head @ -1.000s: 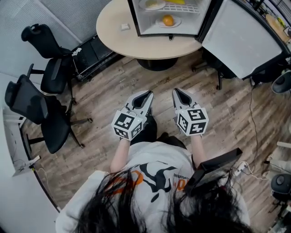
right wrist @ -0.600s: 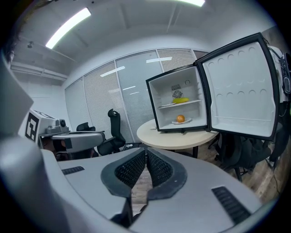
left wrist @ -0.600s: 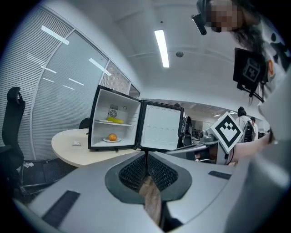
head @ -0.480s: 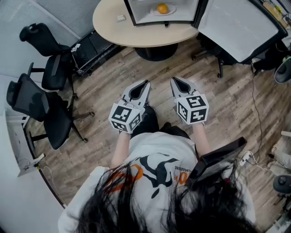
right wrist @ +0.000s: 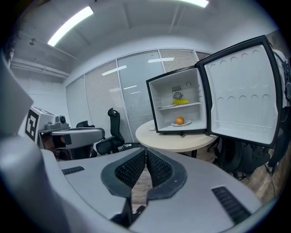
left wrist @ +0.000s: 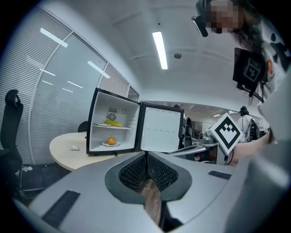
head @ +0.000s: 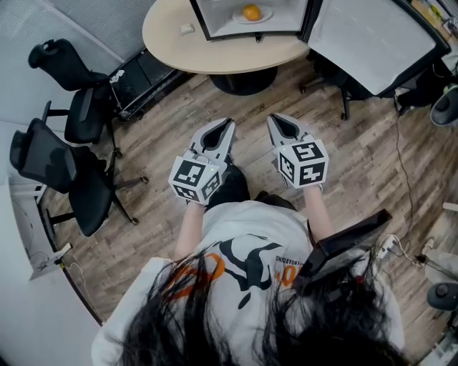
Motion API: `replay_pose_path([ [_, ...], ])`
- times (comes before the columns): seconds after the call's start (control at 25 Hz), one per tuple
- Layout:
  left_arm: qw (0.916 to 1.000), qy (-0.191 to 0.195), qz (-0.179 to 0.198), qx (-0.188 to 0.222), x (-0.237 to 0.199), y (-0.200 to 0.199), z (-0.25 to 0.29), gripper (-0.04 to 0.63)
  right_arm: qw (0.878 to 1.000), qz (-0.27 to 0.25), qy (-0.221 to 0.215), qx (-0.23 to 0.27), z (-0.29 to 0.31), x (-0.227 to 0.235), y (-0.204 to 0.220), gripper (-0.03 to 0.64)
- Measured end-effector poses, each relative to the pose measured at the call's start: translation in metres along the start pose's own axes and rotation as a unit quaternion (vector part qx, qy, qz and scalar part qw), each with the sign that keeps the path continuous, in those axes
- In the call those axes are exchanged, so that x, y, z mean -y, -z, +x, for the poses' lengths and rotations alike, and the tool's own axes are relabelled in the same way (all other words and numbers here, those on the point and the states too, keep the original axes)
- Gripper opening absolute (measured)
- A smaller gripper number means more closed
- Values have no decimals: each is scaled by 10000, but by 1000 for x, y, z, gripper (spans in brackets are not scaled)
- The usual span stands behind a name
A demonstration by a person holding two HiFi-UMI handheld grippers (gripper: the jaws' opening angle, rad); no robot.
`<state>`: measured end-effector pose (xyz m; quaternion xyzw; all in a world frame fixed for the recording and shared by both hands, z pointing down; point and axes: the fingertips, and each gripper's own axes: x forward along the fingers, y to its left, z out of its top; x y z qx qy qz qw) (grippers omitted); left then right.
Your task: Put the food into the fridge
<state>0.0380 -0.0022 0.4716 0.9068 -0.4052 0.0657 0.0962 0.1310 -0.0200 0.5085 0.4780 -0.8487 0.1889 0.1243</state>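
A small black fridge (head: 247, 18) stands open on the round table (head: 215, 53), its white-lined door (head: 376, 39) swung out to the right. Inside, an orange (head: 251, 12) lies on a plate; in the left gripper view the orange (left wrist: 111, 141) is on the lower level and a banana (left wrist: 114, 123) on the shelf above. My left gripper (head: 227, 124) and right gripper (head: 275, 119) hang side by side over the wood floor, well short of the table. Both are shut with nothing between the jaws. Seen along its own jaws, the right gripper (right wrist: 146, 150) points toward the fridge (right wrist: 179, 107).
Two black office chairs (head: 68, 86) (head: 61, 175) stand at the left. A small white object (head: 187, 29) lies on the table left of the fridge. A black stand (head: 347, 246) is by my right side, and cables (head: 401, 193) trail over the floor at the right.
The table and fridge have slid toward the top of the head view as the camera tilted. Both grippers stay shut, side by side, in much the same place.
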Motion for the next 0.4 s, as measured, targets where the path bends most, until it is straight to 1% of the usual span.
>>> replay_pose_path([
  [0.24, 10000, 13, 19, 35, -2, -4, 9, 12, 10000, -14, 14, -2, 4, 8, -2, 26],
  [0.4, 9999, 98, 54, -23, -2, -1, 22, 12, 10000, 24, 66, -11, 9, 19, -4, 26],
])
